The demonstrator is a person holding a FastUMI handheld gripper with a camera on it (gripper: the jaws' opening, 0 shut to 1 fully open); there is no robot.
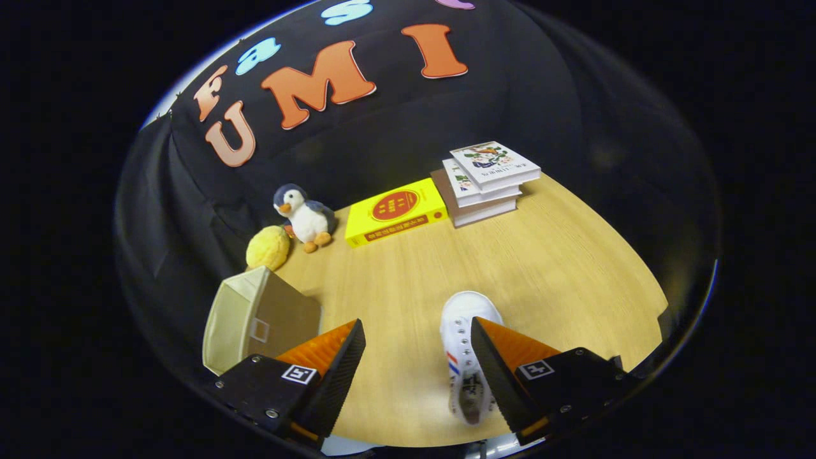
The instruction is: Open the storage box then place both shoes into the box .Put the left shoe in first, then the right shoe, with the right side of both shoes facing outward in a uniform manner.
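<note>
The shoe (464,347), a white lace-up sneaker with a small striped tag on its side, is seen lying on the wooden bench (548,268), its toe pointed away toward the far wall. It is placed between the two fingers of the gripper (417,370), close against the inner face of the right finger, which hides part of its side. Whether that finger touches it cannot be told. A wide stretch of bare bench is left between the shoe and the left finger. The jaws are held spread wide apart, released, with nothing pressed between them.

The storage box (255,315), a pale cream container, is seen on the left, just beyond the left finger, near the bench's left edge. It is tilted, and one large cream panel with a small square mark is turned toward the camera. Whether it is open cannot be judged from this angle.

Farther back, a yellow round plush (268,247) is set beside a penguin plush toy (306,217), the two almost touching. To their right a yellow book (395,210) is laid flat, and next to it a stack of books (488,182) is piled, with a white illustrated cover on top. All of these are placed well apart from the shoe, near the black cloth wall.
</note>
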